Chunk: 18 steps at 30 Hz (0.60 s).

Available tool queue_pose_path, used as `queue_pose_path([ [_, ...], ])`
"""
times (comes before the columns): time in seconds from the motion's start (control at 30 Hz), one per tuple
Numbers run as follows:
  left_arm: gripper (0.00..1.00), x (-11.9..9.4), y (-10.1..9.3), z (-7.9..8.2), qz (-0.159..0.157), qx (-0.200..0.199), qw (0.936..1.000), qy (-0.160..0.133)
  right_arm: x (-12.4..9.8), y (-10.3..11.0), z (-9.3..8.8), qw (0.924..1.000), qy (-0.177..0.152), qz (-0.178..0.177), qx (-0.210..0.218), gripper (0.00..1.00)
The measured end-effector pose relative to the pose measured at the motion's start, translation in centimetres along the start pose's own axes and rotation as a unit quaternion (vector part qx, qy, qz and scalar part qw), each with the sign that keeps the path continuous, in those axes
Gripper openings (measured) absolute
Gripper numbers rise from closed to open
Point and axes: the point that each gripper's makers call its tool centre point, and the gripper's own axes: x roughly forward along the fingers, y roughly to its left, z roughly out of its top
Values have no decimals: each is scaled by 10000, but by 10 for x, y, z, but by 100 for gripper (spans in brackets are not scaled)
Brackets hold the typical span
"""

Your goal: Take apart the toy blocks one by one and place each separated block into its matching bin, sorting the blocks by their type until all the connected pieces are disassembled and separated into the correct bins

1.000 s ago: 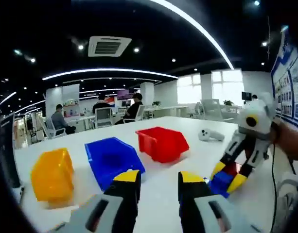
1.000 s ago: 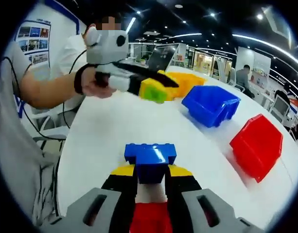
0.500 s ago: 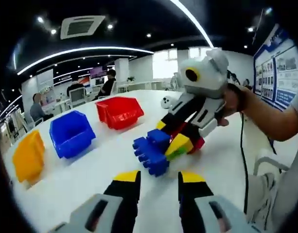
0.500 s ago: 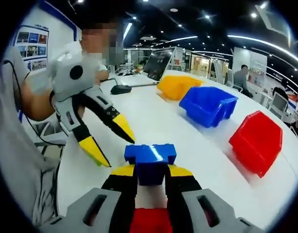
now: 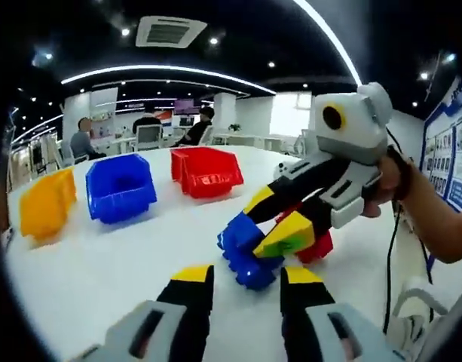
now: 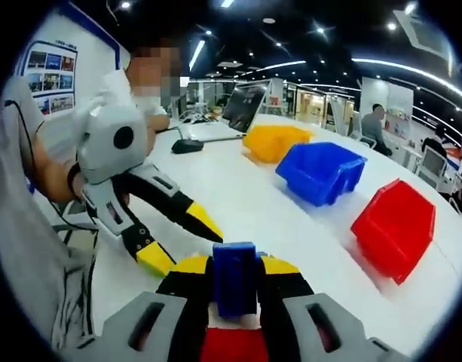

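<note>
Early in the sort, by the look of it. Right gripper [image 5: 279, 226] clamped on a joined blue-and-red block stack [image 5: 249, 249], at 5 o'clock from the red bin [image 5: 206, 170]. Left gripper [image 5: 246, 283] jaws apart, empty, just short of the stack. No blocks visible in the blue bin [image 5: 119, 187]; yellow bin [image 5: 46, 202] interior hidden.
</note>
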Motion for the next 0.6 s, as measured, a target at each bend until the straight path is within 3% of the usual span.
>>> queue_pose_path([
  [0.1, 33, 4, -2, -2, 16, -451, 9990, -6, 3, 2, 4, 10000, 3, 49, -33, 24],
  [0.2, 24, 8, -2, -15, 56, -818, 9962, 285, 4, 4, 4, 9999, 94, 100, -91, 24],
  [0.27, 23, 8, -4, -15, -22, -1051, 9943, 196, 3, 1, 2, 9998, 149, 90, -105, 24],
  [0.4, 21, 7, -6, -13, -157, -1070, 9941, 124, -1, 3, 1, 9995, 173, 112, -219, 23],
  [0.6, 20, 6, -9, -13, -243, -721, 9969, 203, -2, 12, 1, 9980, 236, 169, -570, 22],
])
